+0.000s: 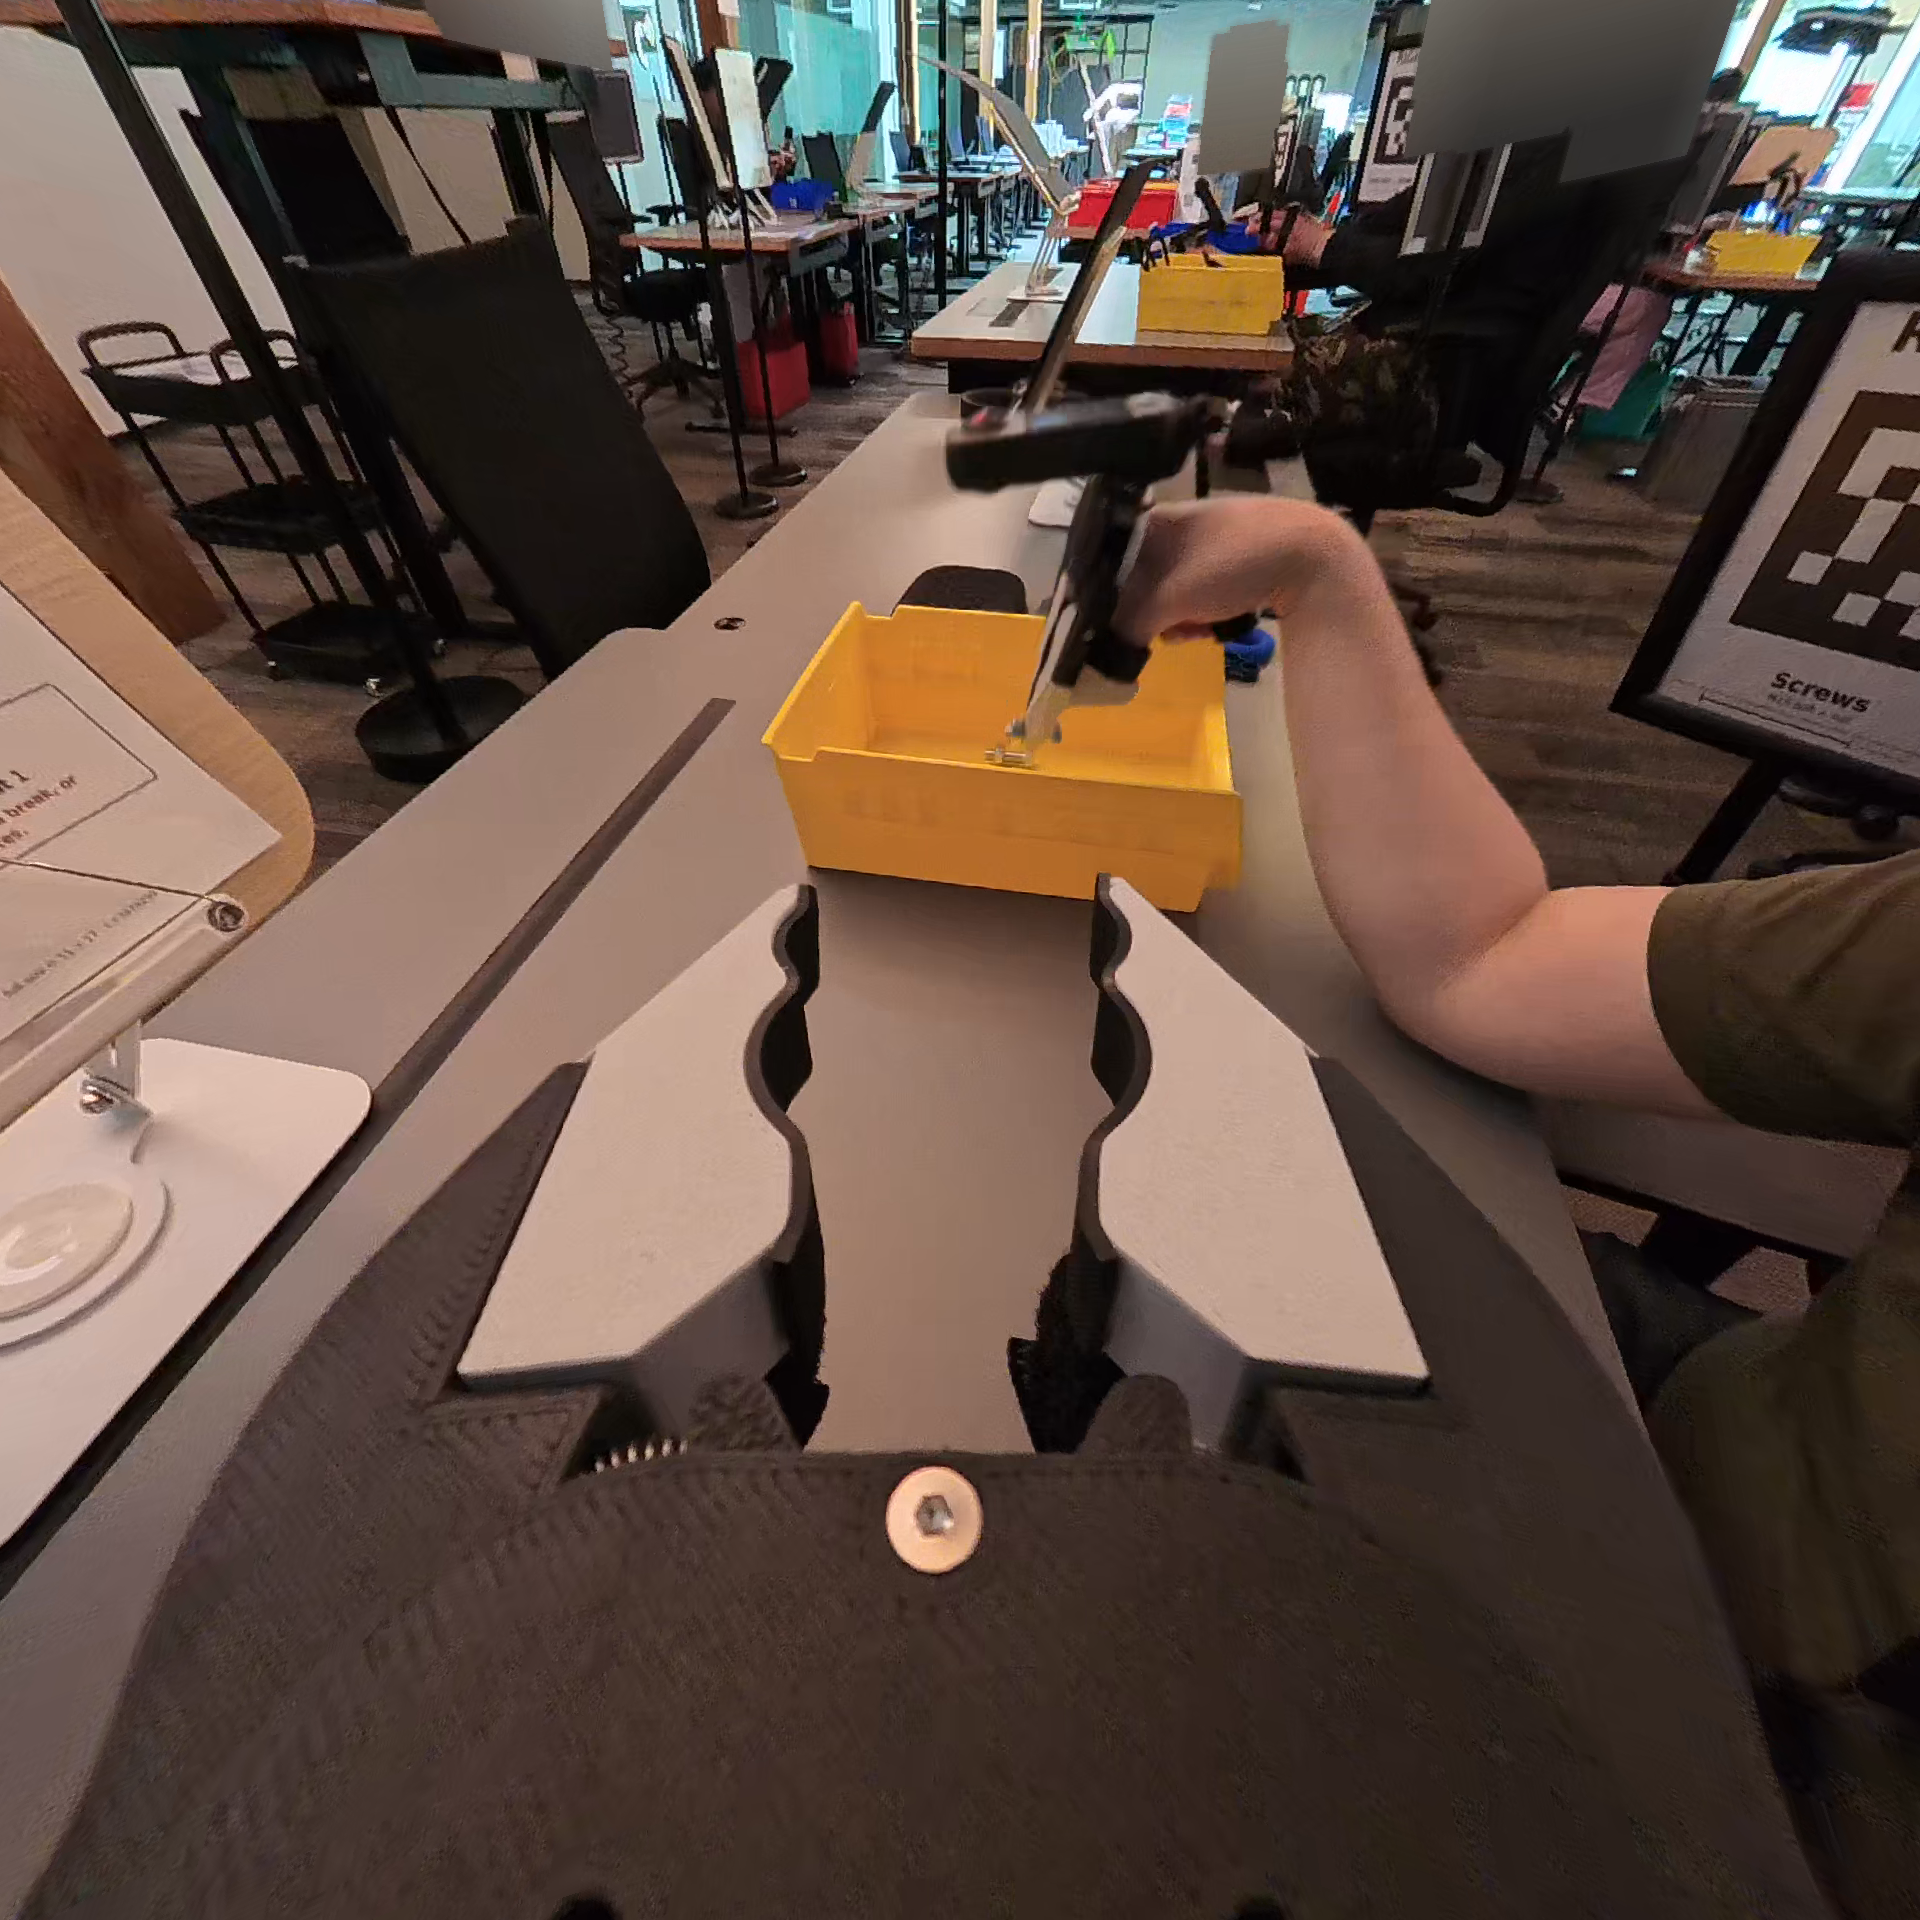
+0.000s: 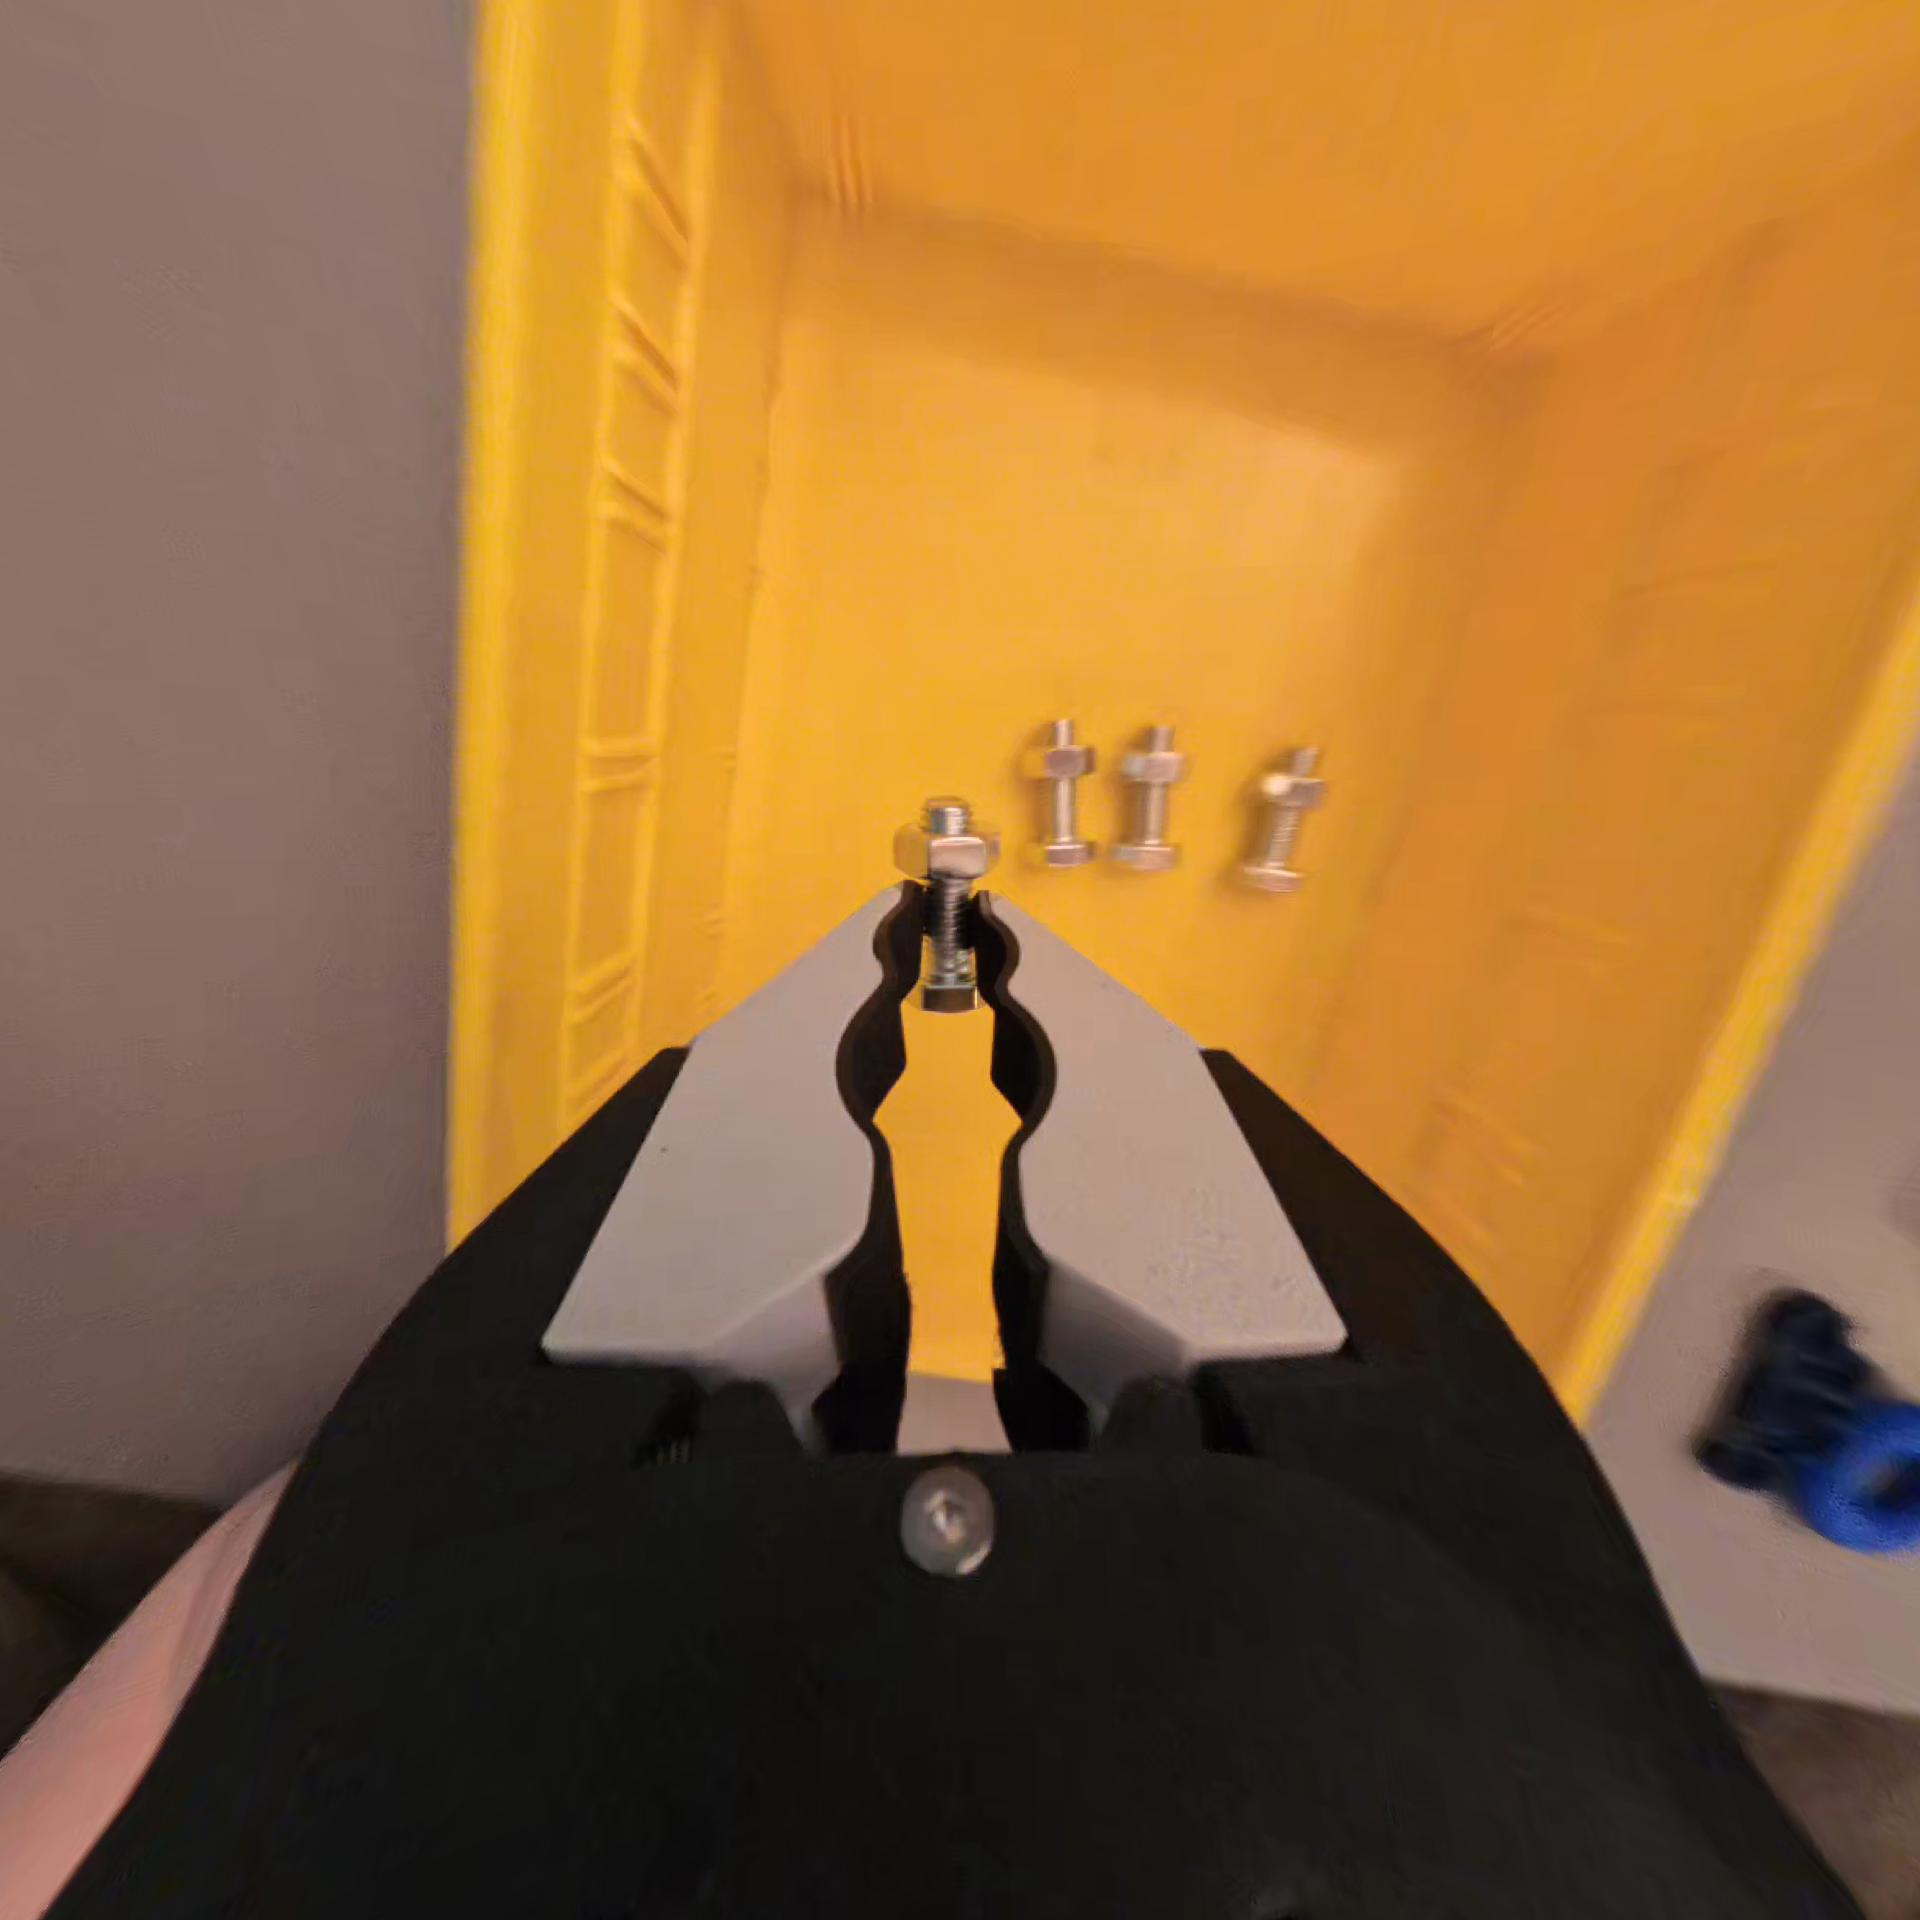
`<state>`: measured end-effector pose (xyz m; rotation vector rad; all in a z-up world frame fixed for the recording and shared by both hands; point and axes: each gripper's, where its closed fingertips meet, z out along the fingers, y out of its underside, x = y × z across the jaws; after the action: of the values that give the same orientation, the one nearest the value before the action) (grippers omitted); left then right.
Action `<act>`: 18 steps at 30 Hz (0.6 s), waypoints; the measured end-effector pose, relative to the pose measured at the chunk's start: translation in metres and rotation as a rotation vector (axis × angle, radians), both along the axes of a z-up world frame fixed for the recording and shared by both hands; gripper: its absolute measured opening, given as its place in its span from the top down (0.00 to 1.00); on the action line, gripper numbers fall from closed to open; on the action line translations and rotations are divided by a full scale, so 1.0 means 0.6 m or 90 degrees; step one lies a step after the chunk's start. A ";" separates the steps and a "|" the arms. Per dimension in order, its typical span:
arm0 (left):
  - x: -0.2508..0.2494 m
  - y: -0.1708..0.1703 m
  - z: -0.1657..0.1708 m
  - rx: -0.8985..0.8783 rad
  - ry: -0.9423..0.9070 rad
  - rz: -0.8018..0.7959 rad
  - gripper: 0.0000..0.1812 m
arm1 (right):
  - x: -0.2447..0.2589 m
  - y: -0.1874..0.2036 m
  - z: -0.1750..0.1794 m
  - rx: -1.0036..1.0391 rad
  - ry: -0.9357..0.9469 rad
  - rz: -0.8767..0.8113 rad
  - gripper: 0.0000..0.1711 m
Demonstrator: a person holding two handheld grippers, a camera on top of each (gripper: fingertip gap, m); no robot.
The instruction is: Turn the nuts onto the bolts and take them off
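In the right wrist view my right gripper (image 2: pixel 940 914) is shut on the threaded shank of a silver bolt (image 2: pixel 943 956), with a nut (image 2: pixel 948 854) screwed on near its far end. It holds it over the yellow bin (image 2: pixel 623 623). Three more bolts with nuts (image 2: pixel 1143 816) lie on the bin floor beyond and to the right. In the left wrist view my left gripper (image 1: pixel 951 914) is open and empty above the grey table, just short of the yellow bin (image 1: pixel 997 831). The right gripper (image 1: pixel 1023 743) reaches down into that bin from above, held by a person's hand.
A blue object (image 2: pixel 1829 1434) lies on the table right of the bin. A white stand with a paper sheet (image 1: pixel 135 1039) is at the left of the grey table (image 1: pixel 520 935). A framed sign (image 1: pixel 1829 582) stands at the right. The person's forearm (image 1: pixel 1455 883) crosses the right side. The gap from one gripper's tips to the other's is roughly 40 cm.
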<state>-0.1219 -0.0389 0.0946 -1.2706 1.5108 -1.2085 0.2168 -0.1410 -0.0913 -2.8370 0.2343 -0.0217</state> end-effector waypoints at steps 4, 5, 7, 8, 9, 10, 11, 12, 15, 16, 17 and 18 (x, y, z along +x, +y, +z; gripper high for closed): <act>0.000 -0.005 -0.006 -0.006 0.015 -0.007 0.72 | -0.011 0.003 -0.065 -0.047 0.091 0.037 0.95; -0.001 -0.003 -0.008 -0.004 0.021 -0.006 0.72 | -0.010 0.005 -0.075 -0.061 0.095 0.041 0.95; -0.002 0.000 -0.013 -0.001 0.030 -0.002 0.72 | -0.008 0.010 -0.092 -0.079 0.101 0.044 0.95; -0.003 0.001 -0.014 -0.002 0.033 -0.001 0.72 | -0.006 0.012 -0.100 -0.087 0.102 0.047 0.95; -0.004 0.003 -0.015 -0.003 0.035 0.000 0.72 | -0.002 0.014 -0.107 -0.091 0.097 0.049 0.95; -0.005 0.004 -0.016 -0.006 0.037 0.001 0.72 | 0.002 0.017 -0.111 -0.091 0.095 0.049 0.95; -0.006 0.007 -0.017 -0.009 0.039 0.003 0.71 | 0.005 0.020 -0.114 -0.086 0.091 0.044 0.95; -0.007 0.011 -0.018 -0.014 0.041 0.008 0.69 | 0.008 0.023 -0.113 -0.077 0.085 0.046 0.94; -0.012 0.027 -0.017 -0.029 0.039 0.026 0.66 | 0.008 0.025 -0.094 -0.039 0.083 0.053 0.89; -0.015 0.033 -0.014 -0.034 0.033 0.033 0.66 | 0.012 0.022 -0.078 -0.022 0.071 0.047 0.89; -0.019 0.039 -0.010 -0.037 0.027 0.043 0.66 | 0.018 0.017 -0.055 0.008 0.055 0.037 0.89; -0.026 0.048 -0.005 -0.037 0.024 0.058 0.66 | 0.027 0.014 -0.023 0.055 0.031 0.024 0.89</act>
<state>-0.1377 -0.0104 0.0915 -1.3923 1.4377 -1.1833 0.2329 -0.1325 -0.1049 -2.7568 0.1885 0.0638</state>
